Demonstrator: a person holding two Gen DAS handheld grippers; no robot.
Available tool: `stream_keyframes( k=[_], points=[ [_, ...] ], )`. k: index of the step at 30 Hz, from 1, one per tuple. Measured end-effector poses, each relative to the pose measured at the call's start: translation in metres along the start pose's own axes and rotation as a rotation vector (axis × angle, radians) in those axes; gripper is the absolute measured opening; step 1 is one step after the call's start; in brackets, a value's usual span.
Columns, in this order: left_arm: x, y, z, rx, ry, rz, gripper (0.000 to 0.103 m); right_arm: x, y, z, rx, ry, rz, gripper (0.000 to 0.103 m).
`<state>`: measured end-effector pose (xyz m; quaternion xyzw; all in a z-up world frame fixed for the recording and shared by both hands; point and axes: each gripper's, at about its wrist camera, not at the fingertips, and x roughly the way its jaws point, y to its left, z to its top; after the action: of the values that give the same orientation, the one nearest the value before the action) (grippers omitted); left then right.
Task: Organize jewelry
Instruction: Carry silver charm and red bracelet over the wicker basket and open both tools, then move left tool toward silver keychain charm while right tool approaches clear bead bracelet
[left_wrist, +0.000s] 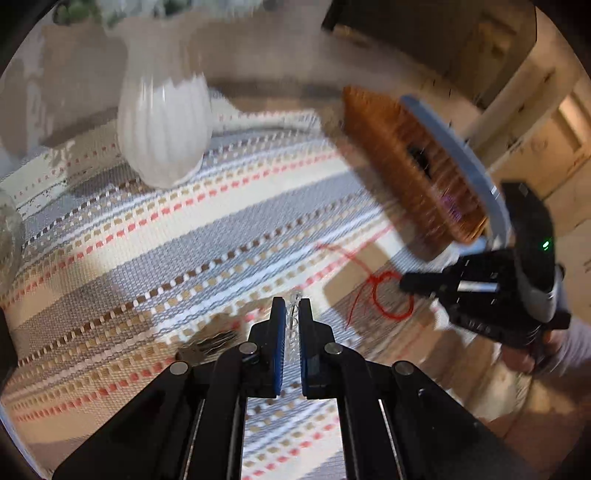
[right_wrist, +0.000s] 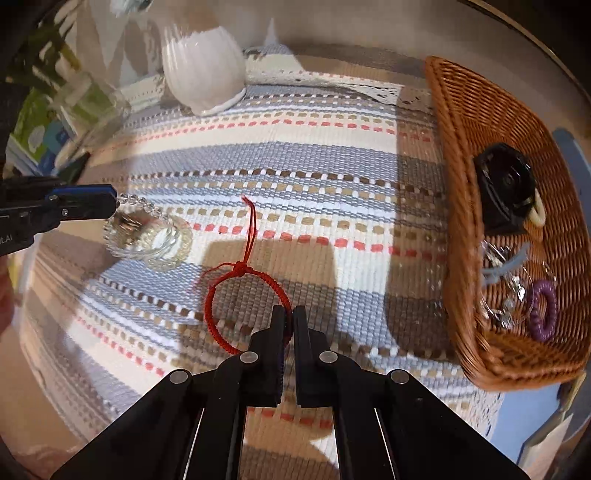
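- Jewelry is partly sorted, by my reading: several pieces already lie in the wicker basket at the right edge of the striped mat on the desk, and at least two are still out.
- My left hand-held gripper is clenched on a clear bead bracelet; in the right wrist view its loop hangs from the blue pads above the left part of the mat.
- My right hand-held gripper is clenched on the red cord bracelet, pinching one side of the loop near the front middle of the mat; its tails trail toward the mat's centre.
- Basket contents: a black piece I cannot identify, a cream ring beside it, a pale blue clip, a purple coil band and some small silvery bits too blurred to name.
- A white ribbed vase stands at the mat's far edge; I cannot see into it.
- What I judge is left: carry both bracelets over to the basket.
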<state>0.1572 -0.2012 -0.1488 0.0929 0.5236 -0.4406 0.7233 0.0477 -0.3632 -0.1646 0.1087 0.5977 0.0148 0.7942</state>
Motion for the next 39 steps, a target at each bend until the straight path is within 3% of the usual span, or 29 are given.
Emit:
stream_keyframes(
  k=[4, 8, 13, 19, 24, 28, 36, 39],
  points=[
    [-0.023, -0.008, 0.005, -0.026, -0.053, -0.055, 0.004, -0.026, -0.009, 0.004, 0.06, -0.028, 0.082, 0.004],
    [-0.036, -0.016, 0.021, -0.035, -0.078, -0.112, 0.004, -0.06, -0.02, 0.005, 0.086, -0.076, 0.101, 0.004],
    [-0.039, -0.05, 0.053, 0.015, -0.109, -0.142, 0.004, -0.097, -0.046, 0.009, 0.124, -0.14, 0.085, 0.004],
    [-0.023, -0.103, 0.101, 0.108, -0.138, -0.207, 0.004, -0.127, -0.109, 0.018, 0.206, -0.204, 0.0, 0.004],
    [0.014, -0.142, 0.142, 0.148, -0.145, -0.263, 0.004, -0.125, -0.167, 0.03, 0.277, -0.206, -0.068, 0.004],
    [0.053, -0.163, 0.171, 0.151, -0.146, -0.244, 0.004, -0.109, -0.205, 0.039, 0.328, -0.179, -0.087, 0.004],
    [0.104, -0.177, 0.203, 0.135, -0.129, -0.166, 0.004, -0.082, -0.231, 0.047, 0.357, -0.104, -0.082, 0.004],
    [0.105, -0.168, 0.203, 0.091, -0.099, -0.21, 0.006, -0.086, -0.228, 0.048, 0.328, -0.115, -0.041, 0.006]
  ],
)
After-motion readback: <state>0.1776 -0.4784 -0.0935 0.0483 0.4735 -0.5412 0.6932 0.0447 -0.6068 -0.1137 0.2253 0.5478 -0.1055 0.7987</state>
